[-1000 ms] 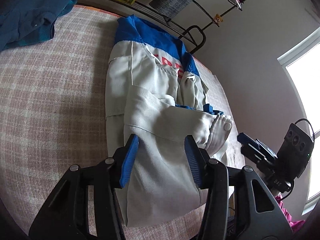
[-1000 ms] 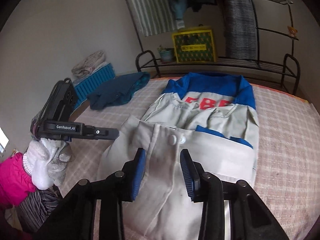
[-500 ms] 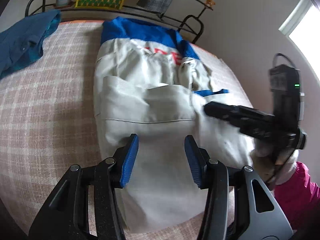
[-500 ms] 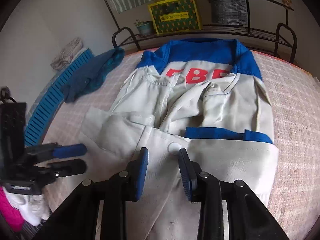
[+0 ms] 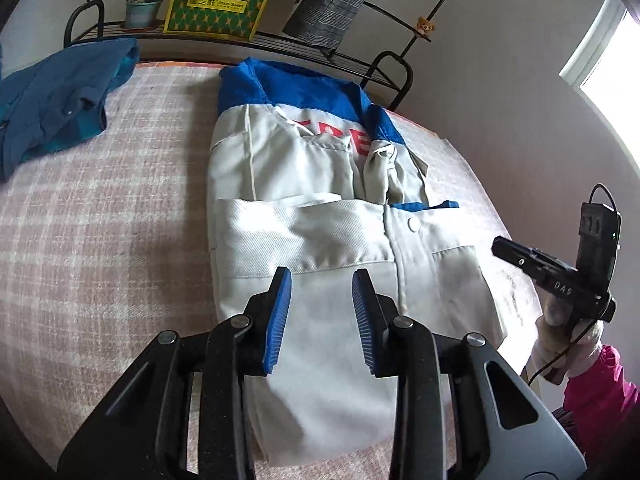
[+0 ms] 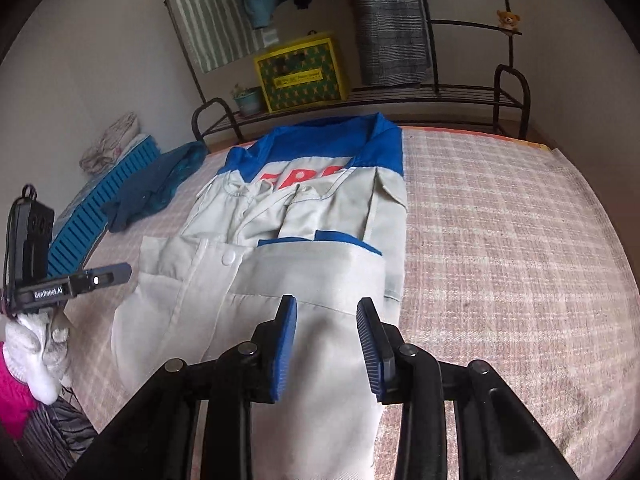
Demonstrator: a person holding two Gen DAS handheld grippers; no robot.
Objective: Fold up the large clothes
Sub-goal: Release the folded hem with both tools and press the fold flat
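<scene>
A grey-white work jacket (image 5: pixel 312 208) with a blue collar and red letters lies on the plaid bed cover (image 5: pixel 100 220), sleeves folded over its front. It also shows in the right wrist view (image 6: pixel 304 240). My left gripper (image 5: pixel 322 280) is open and empty, hovering over the jacket's near hem. My right gripper (image 6: pixel 326 308) is open and empty, above the jacket's near right part. The right gripper also shows in the left wrist view (image 5: pixel 560 276) beside the jacket's right edge. The left gripper shows in the right wrist view (image 6: pixel 80 280) at the jacket's left.
A crumpled dark blue garment (image 5: pixel 56 108) lies at the far left of the bed. A black metal rack (image 6: pixel 400 92) behind the bed holds a yellow-green box (image 6: pixel 300 74) and a plant pot (image 6: pixel 246 100). A blue crate (image 6: pixel 100 208) stands left of the bed.
Both grippers have pulled back from the jacket and apart. The right gripper has moved from over the jacket to its right edge. The jacket lies flatter.
</scene>
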